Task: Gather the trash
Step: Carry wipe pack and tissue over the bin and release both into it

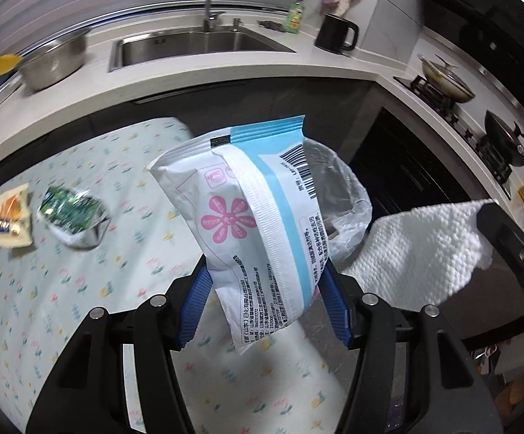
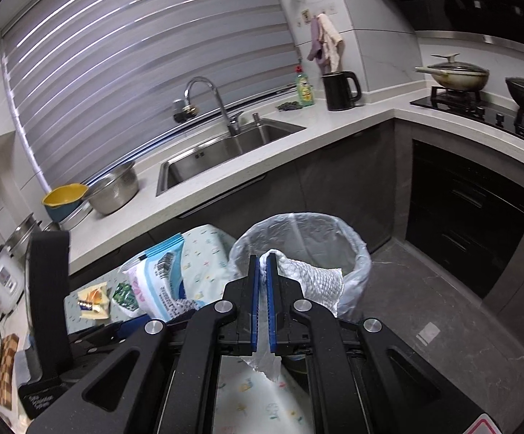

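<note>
A: In a home kitchen, the left gripper (image 1: 263, 278) clamps its blue pads on the lower part of a white-and-blue plastic package (image 1: 258, 224), printed with a pink flower and a barcode. The package stands up between the jaws, above the edge of a table with a floral tablecloth (image 1: 63, 289).

B: And the right gripper (image 2: 262, 271)?

A: Its jaws are drawn almost together, pinching a white paper towel (image 2: 316, 278). The sheet hangs out past the fingertips, over the rim of a bin lined with a clear plastic bag (image 2: 356, 249).

B: Where does the bin stand?

A: On the grey floor just beside the table's end, in front of the dark cabinets. From the left wrist view its liner shows behind the package.

B: What remains on the table?

A: Two pieces of trash, lying near each other: a green crumpled wrapper (image 1: 72, 213) and a yellow-and-cream snack packet (image 1: 10, 217), both well apart from the held package.

B: The backdrop?

A: A white counter with a steel sink (image 2: 225, 152), a metal colander (image 2: 115, 190), a green dish-soap bottle (image 2: 304, 86) and a black kettle (image 2: 341, 90).
</note>
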### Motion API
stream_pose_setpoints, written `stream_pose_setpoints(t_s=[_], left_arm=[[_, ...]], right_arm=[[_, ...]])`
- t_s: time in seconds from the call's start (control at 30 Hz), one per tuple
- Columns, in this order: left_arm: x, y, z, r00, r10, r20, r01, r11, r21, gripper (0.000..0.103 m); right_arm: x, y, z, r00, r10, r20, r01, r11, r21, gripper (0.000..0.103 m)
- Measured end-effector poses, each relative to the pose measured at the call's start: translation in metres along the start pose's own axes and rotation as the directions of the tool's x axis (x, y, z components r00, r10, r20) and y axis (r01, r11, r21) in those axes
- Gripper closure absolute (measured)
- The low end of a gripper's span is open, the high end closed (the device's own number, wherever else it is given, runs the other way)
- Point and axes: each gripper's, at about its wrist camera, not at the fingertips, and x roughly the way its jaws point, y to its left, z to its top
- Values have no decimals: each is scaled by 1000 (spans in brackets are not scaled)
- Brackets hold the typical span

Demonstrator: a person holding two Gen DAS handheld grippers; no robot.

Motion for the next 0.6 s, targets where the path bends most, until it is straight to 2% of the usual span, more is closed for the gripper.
stream_pose_setpoints(t_s=[0.2, 0.37, 0.43, 0.5, 0.6], left_arm=[[36, -23, 30, 997, -69, -41, 70, 997, 29, 47], [62, -37, 44, 994, -86, -64, 91, 993, 78, 46], [71, -39, 47, 993, -91, -74, 96, 992, 77, 44], [77, -38, 52, 994, -83, -67, 88, 993, 75, 33], [79, -36, 58, 996, -84, -41, 87, 994, 72, 28]], right_arm=[[10, -21, 2, 999, -41, -3, 41, 999, 25, 99], [25, -29, 2, 998, -66, -16, 67, 997, 33, 99], [32, -31, 4, 997, -69, -19, 69, 997, 38, 99], [38, -32, 5, 997, -74, -20, 75, 997, 37, 99], [47, -28, 9, 997, -77, -23, 78, 997, 26, 99]])
